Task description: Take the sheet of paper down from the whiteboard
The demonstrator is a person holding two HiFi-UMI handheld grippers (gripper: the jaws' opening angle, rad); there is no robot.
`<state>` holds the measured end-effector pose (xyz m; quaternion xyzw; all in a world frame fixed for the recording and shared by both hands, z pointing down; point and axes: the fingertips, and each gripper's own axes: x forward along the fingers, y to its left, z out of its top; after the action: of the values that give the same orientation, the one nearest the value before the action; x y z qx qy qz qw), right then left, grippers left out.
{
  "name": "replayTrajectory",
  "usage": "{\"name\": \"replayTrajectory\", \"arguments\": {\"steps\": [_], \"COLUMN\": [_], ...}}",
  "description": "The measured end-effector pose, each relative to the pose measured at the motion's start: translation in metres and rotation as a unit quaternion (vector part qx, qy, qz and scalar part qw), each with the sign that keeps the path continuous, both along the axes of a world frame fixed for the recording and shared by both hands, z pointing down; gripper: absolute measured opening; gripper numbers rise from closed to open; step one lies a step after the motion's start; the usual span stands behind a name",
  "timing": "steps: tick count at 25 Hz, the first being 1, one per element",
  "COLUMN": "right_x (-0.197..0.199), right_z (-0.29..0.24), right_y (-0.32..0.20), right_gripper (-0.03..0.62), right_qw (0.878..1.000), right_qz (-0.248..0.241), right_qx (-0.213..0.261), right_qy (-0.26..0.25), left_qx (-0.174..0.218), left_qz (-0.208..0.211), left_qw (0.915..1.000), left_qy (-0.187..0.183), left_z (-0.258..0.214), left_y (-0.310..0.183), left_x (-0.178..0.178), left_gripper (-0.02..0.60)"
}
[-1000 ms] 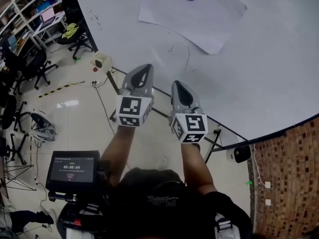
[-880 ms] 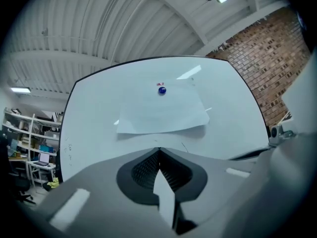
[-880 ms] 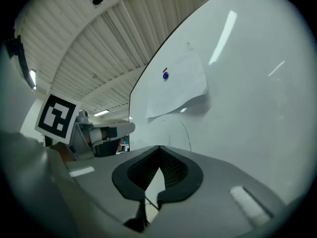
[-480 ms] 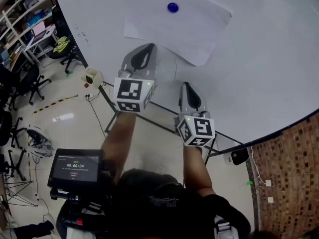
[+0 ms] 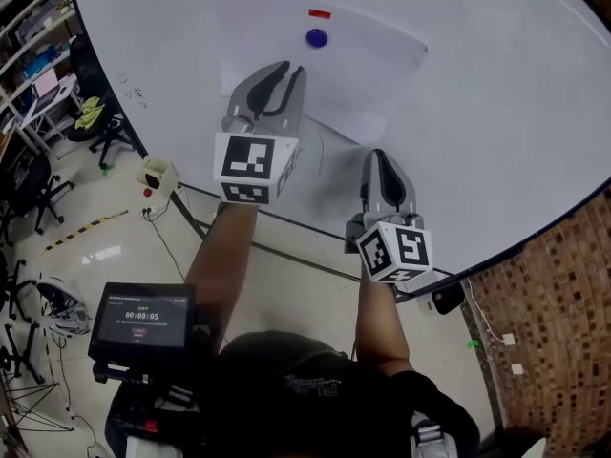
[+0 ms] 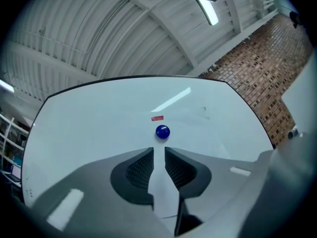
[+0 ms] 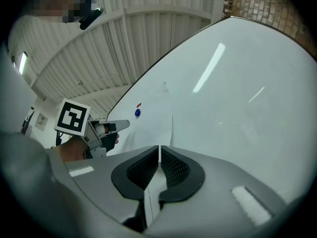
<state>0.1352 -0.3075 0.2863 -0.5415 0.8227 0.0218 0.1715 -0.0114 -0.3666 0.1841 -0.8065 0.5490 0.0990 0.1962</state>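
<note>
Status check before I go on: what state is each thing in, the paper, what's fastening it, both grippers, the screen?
sheet of paper: flat on the whiteboard, not taken down
blue magnet: on the sheet, pinning it
red strip: on the board just above the blue magnet
left gripper: jaws opening, nothing between them
right gripper: shut to a thin slit, empty
screen: lit, showing a timer
</note>
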Motion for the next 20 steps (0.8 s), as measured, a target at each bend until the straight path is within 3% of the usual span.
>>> {"name": "replayTrajectory", "arguments": {"steps": [3,9,20], "right_x": [0.005,0.017,0.012], "right_z": [-0.004,-0.012,-0.012], "right_y": [0.0,-0.003,-0.008], "right_gripper": [0.103,0.14,0.17], "right_qw": [1.0,0.999,0.997], "right_qz": [0.0,-0.016,-0.056], "right_qx": [-0.004,-0.012,-0.032], "right_qy": [-0.008,-0.026,-0.033], "left_qx": [0.01,0.024,0.034], "left_qz": [0.014,0.045,0.053], "left_qw": [0.9999,0.9986,0.9977], "left_qy": [-0.003,-0.017,-0.024], "left_z": [-0.01,-0.031,-0.045], "left_y": [0.003,0.009,0.014], "left_x": [0.008,0.023,0.041], "left_gripper": [0.094,0.119,0.13]}}
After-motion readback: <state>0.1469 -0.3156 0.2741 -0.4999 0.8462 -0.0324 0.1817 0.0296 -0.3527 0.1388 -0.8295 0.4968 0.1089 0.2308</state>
